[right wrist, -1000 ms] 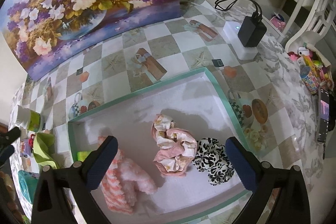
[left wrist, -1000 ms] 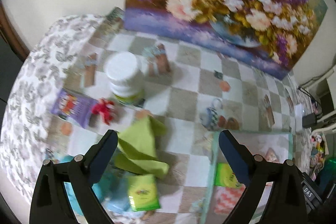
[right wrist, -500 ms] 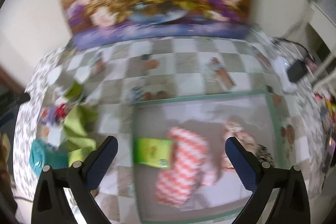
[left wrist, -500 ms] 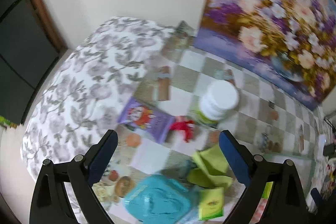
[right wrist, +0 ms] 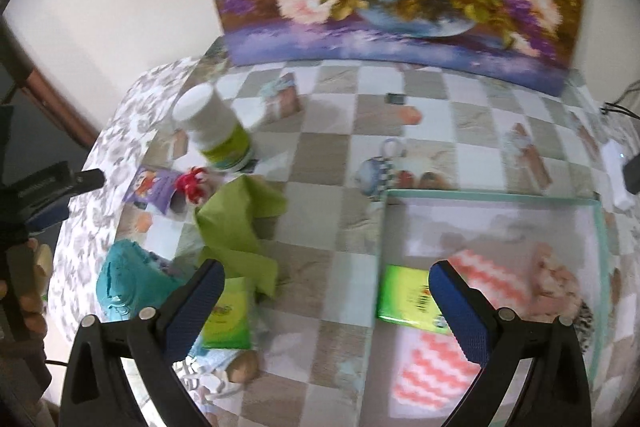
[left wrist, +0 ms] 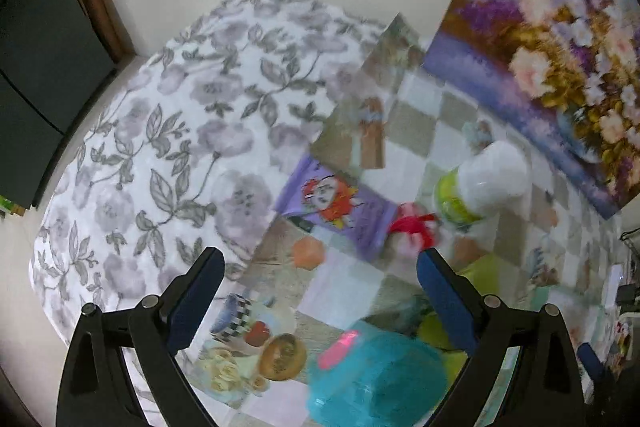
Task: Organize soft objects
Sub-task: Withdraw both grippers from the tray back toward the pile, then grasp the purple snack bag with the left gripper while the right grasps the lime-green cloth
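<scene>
**Next pick: the loose soft items left of the tray**

Green cloth [right wrist: 240, 227] lies crumpled on the checkered tablecloth [right wrist: 332, 163], left of the tray [right wrist: 492, 195], well outside its rim. A teal soft item [right wrist: 128, 285] sits at the cloth's lower left, touching or overlapping it; a green packet [right wrist: 226, 315] lies just below the cloth. A small red-and-white item [right wrist: 194, 185] rests near the purple card [right wrist: 154, 187], just beside the white jar [right wrist: 212, 131].

Already in the tray: a second green packet [right wrist: 412, 299] at the left wall, a pink zigzag cloth [right wrist: 480, 287], a pink scrunchie-like bundle [right wrist: 556, 275], and a spotted item at the far right, mostly hidden.

Right gripper [right wrist: 328, 307]: jaws spread wide, nothing between them, hovering over the tablecloth between the cloth pile and the tray. Left gripper [left wrist: 320, 297]: also wide apart and empty, above the purple card, teal item [left wrist: 380, 379] low in its view. Both views are motion-blurred.

Judgement: sorting is partway; several pieces remain outside.

Doing the pick well:
- Take one item at a time. The cloth overlaps the packet and the teal piece, so a low grab may drag neighbours.
- Pinch the cloth at a raised fold, not a flat edge.
- Stay clear of the jar; it looks tippable.
- Carry high enough to clear the tray rim, and drop into the bare upper area.
</scene>
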Tool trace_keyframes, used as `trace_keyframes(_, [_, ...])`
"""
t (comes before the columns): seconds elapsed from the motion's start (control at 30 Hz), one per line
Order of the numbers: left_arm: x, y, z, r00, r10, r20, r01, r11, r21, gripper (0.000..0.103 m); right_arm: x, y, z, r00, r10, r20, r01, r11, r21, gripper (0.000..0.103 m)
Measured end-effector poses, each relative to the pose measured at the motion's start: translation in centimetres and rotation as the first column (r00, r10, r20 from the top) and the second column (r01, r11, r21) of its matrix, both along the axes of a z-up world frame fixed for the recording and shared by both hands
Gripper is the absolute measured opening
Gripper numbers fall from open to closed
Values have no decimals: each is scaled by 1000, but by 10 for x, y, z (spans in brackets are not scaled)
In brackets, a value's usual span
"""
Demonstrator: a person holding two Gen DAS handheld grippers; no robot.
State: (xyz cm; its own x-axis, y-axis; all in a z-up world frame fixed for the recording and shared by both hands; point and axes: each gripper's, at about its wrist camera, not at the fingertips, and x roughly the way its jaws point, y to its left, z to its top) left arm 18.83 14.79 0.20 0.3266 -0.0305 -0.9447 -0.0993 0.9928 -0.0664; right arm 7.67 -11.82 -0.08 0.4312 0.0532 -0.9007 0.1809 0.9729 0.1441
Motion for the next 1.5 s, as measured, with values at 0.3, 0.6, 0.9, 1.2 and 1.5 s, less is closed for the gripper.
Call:
trace_keyframes(0.3, [32, 8, -33, 990, -106, -97, 108, 994, 18, 97, 28, 22, -27, 998, 54, -15, -53, 994, 100, 103])
trace_keyframes(0.6, [61, 9, -66, 967, -12, -254, -14, 995, -100, 97, 56, 44, -46, 994, 110, -8, -109, 989, 105, 103])
trace_keyframes(0.9, [75, 6, -84, 954, 24, -297, -55, 994, -97, 96, 71, 49, -60, 990, 142, 6, -142, 984, 109, 103])
trace_keyframes(1.2, [104, -10, -96, 942, 66, -329, -80, 996, -29, 96, 76, 52, -73, 988, 151, -9, -149, 982, 117, 102])
trace_keyframes(1.5, [129, -17, -115, 922, 94, -376, -101, 995, 3, 96, 78, 53, -82, 986, 163, -23, -160, 980, 119, 102])
